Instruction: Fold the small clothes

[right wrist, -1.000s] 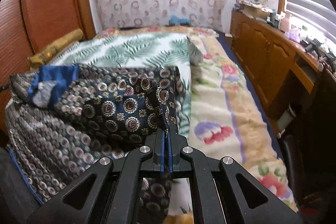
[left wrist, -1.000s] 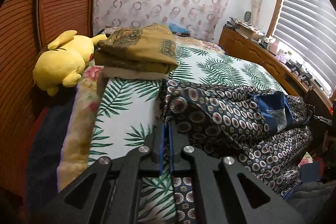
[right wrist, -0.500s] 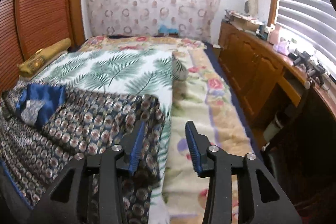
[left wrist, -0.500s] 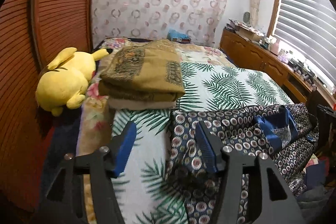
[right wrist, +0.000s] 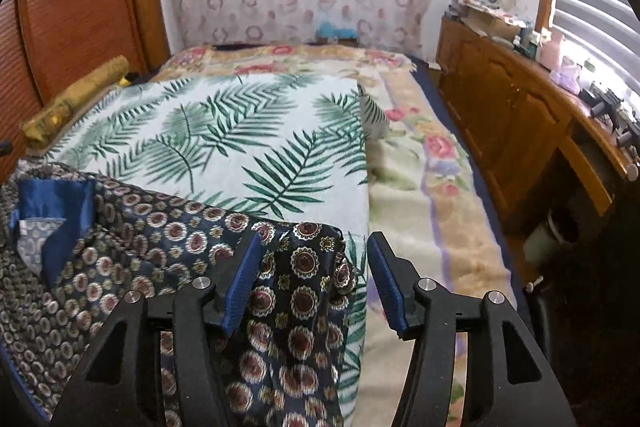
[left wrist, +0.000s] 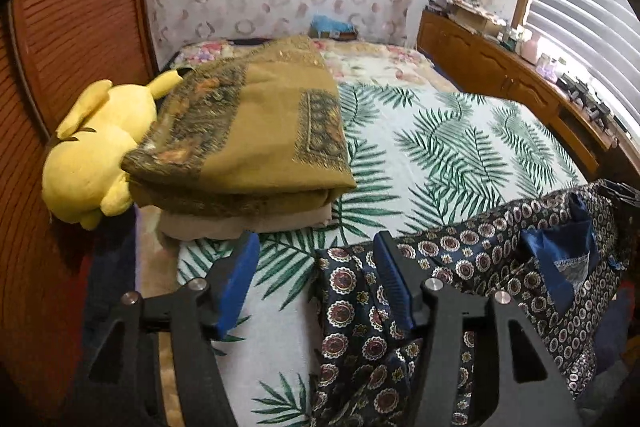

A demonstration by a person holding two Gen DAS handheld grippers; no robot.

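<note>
A dark navy garment with a round medallion print (left wrist: pixel 460 267) lies across the near end of the bed, its blue lining (left wrist: pixel 560 255) showing at the collar. It also shows in the right wrist view (right wrist: pixel 160 251). My left gripper (left wrist: pixel 316 271) is open and empty, just above the garment's left corner. My right gripper (right wrist: pixel 312 267) is open and empty over the garment's right corner, which hangs over the bed's edge.
A folded olive-gold cloth stack (left wrist: pixel 248 135) sits at the bed's left side beside a yellow plush toy (left wrist: pixel 92 155). The bed has a palm-leaf sheet (right wrist: pixel 224 135) over a floral blanket (right wrist: pixel 420 179). A wooden cabinet (right wrist: pixel 512 119) runs along the right.
Both grippers were shut on the garment's corners a second ago. They have opened, let go of it and pulled back a little. The garment now rests on the bed.
</note>
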